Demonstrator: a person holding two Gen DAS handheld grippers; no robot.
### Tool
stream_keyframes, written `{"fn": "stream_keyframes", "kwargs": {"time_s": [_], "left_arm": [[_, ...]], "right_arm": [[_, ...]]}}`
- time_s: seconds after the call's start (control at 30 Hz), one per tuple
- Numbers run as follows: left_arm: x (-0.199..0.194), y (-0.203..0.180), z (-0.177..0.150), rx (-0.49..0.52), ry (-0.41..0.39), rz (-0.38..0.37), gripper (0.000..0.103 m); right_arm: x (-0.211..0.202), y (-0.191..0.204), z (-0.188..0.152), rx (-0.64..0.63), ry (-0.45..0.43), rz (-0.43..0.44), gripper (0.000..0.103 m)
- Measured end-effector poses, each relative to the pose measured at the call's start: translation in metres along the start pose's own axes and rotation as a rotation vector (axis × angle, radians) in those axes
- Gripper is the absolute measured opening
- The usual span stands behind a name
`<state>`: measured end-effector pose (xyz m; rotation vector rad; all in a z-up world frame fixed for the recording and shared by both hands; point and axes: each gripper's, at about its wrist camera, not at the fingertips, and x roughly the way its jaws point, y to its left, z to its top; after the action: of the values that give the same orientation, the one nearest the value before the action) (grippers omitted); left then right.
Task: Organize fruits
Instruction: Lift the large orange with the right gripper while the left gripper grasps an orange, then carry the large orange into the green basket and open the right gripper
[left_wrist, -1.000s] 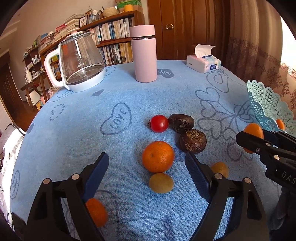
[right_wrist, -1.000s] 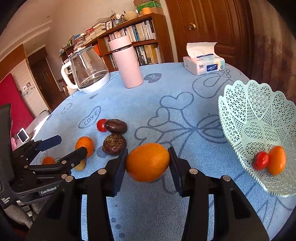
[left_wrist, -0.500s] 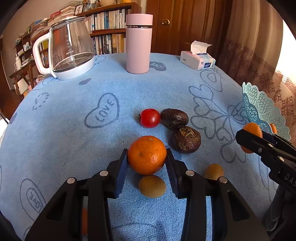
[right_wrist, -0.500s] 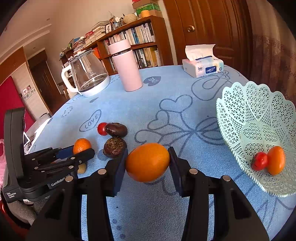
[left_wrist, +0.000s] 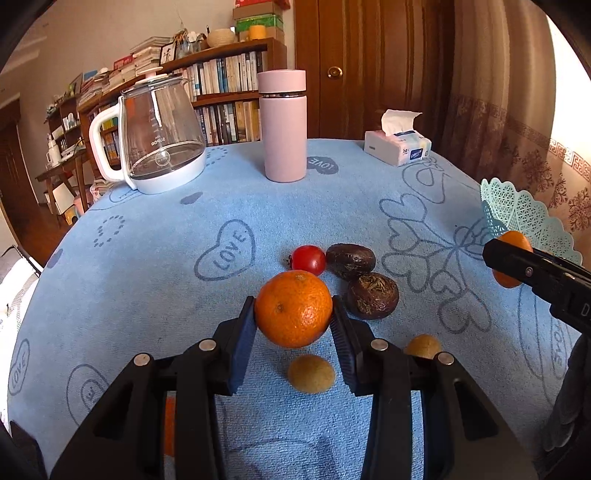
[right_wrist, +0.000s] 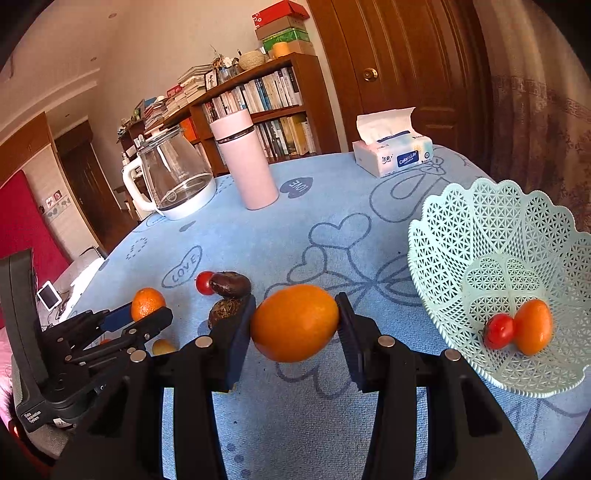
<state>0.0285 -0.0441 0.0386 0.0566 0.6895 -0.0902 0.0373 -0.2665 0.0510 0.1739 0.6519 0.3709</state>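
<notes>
Currently, left gripper (left_wrist: 293, 319) clamps a round orange (left_wrist: 293, 308) above the blue tablecloth (left_wrist: 147, 266); right gripper (right_wrist: 295, 328) clamps an oval orange (right_wrist: 294, 322) beside the basket (right_wrist: 480, 229)

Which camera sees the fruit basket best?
The right wrist view. There the whole basket shows, open side toward the camera, with a tomato and an orange fruit inside. The left wrist view catches only part of its rim at the right edge, behind the right tongs.
</notes>
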Motion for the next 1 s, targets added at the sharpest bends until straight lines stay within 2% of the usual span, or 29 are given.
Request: {"fn": "stream_keyframes", "kwargs": {"time_s": [0.5,1.0], "left_arm": [[-0.006,-0.008,-0.002,0.038,-0.035,0.064,0.04],[-0.013,-0.016,-0.003,0.065,-0.056,0.098,0.04]], "right_arm": [[-0.02,-0.017,0.012,0.051,-0.069,-0.036,0.045],[-0.042,-0.063,0.024,0.142,-0.129,-0.13,0.045]]}}
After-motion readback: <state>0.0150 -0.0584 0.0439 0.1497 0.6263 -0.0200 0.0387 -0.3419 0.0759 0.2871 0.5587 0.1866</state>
